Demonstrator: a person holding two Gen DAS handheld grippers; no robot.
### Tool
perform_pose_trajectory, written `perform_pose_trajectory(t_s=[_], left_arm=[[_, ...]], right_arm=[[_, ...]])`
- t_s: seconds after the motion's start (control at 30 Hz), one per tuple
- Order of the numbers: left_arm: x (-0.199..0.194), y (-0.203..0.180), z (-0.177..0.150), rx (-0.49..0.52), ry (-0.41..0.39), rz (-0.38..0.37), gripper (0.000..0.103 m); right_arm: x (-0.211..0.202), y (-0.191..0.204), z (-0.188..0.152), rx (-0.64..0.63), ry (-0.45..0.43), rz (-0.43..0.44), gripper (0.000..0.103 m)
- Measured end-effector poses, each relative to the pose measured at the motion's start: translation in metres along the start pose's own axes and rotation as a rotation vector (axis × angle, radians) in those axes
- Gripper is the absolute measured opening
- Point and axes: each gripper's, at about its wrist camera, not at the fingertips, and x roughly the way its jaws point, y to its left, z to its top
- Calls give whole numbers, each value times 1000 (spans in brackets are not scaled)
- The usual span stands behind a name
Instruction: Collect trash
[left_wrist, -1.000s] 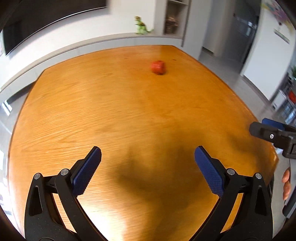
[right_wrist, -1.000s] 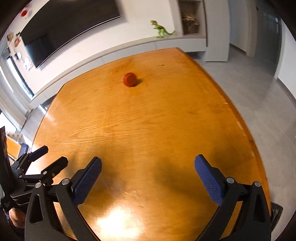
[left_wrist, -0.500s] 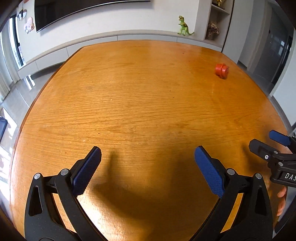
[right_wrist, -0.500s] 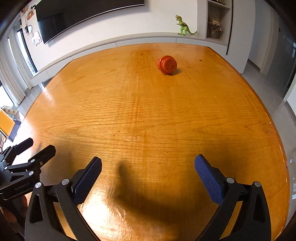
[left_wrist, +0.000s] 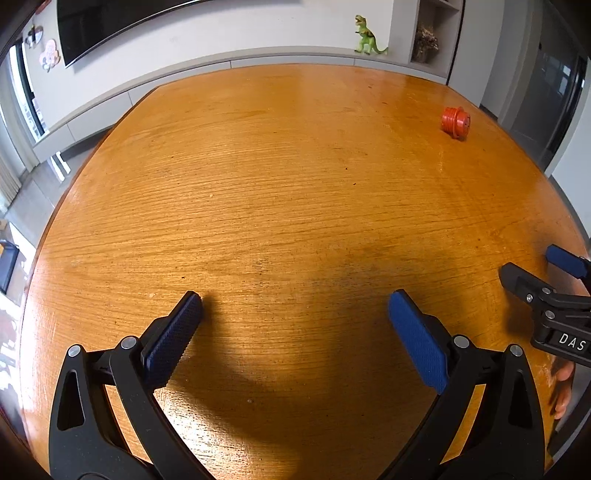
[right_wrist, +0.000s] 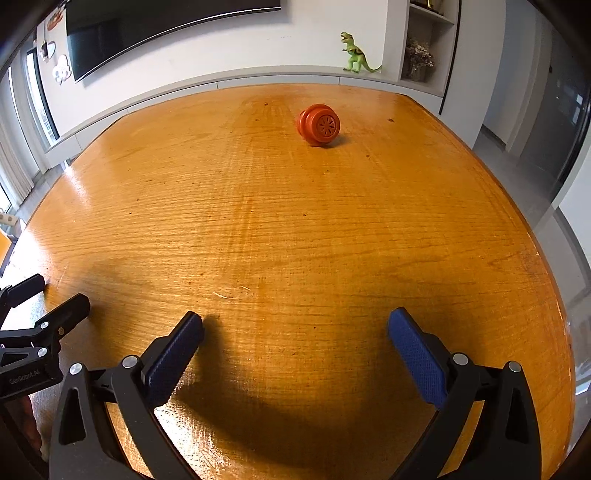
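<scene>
Both claws hover low over the near edge of the wooden table, fingers spread wide with nothing between them. The left claw and right claw sit side by side. The only trash, an orange ribbed cap, lies on its side at the far end, straight ahead of the right claw, probably so that claw can reach it.

Left hand-held gripper agape above wooden table, red ridged cap far right
</scene>
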Motion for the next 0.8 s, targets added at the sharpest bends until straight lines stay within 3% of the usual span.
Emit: perform_pose_trajectory(t_s=[0.8], left_arm=[[1,-1,1,-1,1,-1,97]], right_arm=[[1,-1,1,0,0,1,101]])
